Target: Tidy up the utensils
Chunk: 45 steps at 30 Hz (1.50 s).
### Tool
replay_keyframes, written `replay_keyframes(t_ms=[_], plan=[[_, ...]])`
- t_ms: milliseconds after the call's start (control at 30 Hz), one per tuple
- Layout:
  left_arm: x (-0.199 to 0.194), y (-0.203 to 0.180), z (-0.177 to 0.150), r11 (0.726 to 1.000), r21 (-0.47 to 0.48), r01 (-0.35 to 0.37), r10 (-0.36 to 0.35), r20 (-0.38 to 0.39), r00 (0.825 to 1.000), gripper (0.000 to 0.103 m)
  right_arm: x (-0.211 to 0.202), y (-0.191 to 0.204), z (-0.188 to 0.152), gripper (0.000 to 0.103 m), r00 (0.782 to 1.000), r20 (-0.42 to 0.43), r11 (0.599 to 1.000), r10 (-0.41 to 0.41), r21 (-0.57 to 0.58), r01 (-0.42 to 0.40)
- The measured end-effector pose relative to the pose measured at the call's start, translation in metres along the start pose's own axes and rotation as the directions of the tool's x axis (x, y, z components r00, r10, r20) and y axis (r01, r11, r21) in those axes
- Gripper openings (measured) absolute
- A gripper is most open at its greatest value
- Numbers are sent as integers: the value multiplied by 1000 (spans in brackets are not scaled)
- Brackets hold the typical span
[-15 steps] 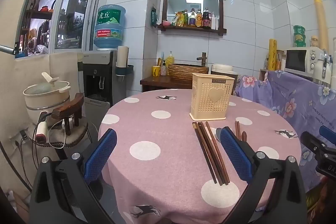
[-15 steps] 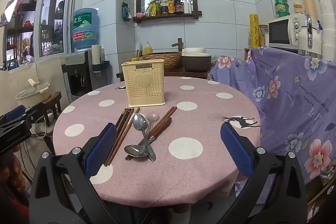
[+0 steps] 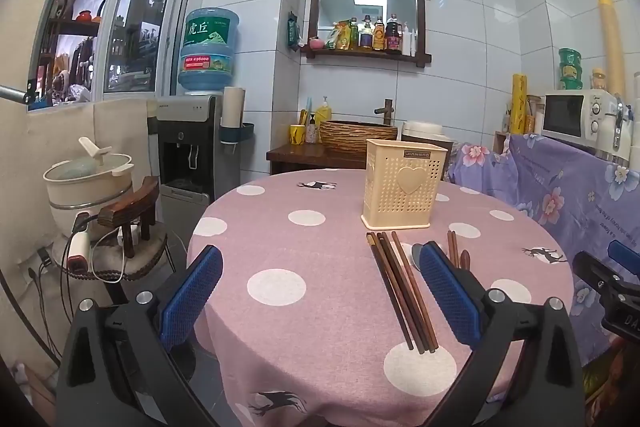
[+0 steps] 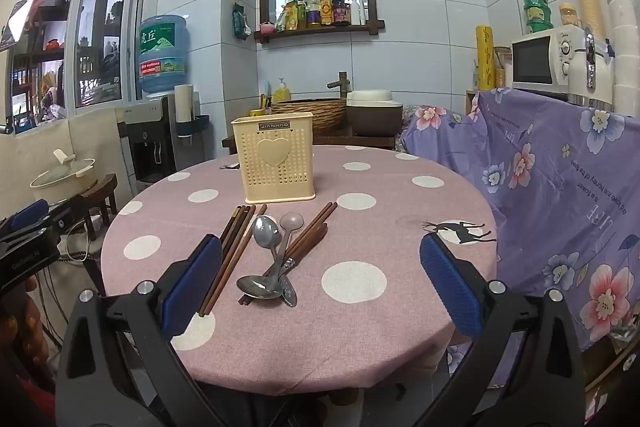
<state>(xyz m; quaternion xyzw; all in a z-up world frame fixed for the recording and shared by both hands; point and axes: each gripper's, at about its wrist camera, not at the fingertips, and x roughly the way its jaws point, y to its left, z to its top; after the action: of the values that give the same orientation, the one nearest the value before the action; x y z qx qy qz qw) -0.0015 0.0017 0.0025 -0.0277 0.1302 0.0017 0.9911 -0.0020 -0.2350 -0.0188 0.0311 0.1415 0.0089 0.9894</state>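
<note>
Above the near rim of the round table (image 4: pixel 400 327), both hand-held tools hover level and face the tiled back wall. The left gripper (image 3: pixel 320 291) has its blue pads spread wide with nothing between them, its span sitting over the table's left half and the edge there. The right gripper (image 4: pixel 320 287) is spread just as wide and equally empty, with the utensil pile lying between and beyond its pads. Its black body also shows at the right border of the left wrist view.

A pink cloth with white dots and small deer prints covers the table and hangs over the rim. Bare cloth stretches to the right of the pile as far as the purple floral cover (image 4: pixel 560 195), which rises just past the table's right edge.

Toward the far side stands the cream utensil holder (image 4: pixel 274 159), an upright perforated plastic box with a raised heart on its front. Just in front of it, a bundle of dark wooden chopsticks (image 3: pixel 400 287) lies side by side, pointing toward the holder. A second set of chopsticks (image 4: pixel 312 231) lies angled to the right. Two shiny metal spoons (image 4: pixel 264 259) and a pale pink spoon (image 4: pixel 292 221) are crossed over that second set.
</note>
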Motion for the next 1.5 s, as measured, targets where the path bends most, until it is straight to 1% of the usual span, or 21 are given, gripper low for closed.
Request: replay_keyframes(t_ms=[1500], plan=[[-1, 1, 4, 1000, 2, -5, 5, -8, 1000, 98, 2, 3, 0, 98, 1000, -9, 1000, 6, -3, -6]])
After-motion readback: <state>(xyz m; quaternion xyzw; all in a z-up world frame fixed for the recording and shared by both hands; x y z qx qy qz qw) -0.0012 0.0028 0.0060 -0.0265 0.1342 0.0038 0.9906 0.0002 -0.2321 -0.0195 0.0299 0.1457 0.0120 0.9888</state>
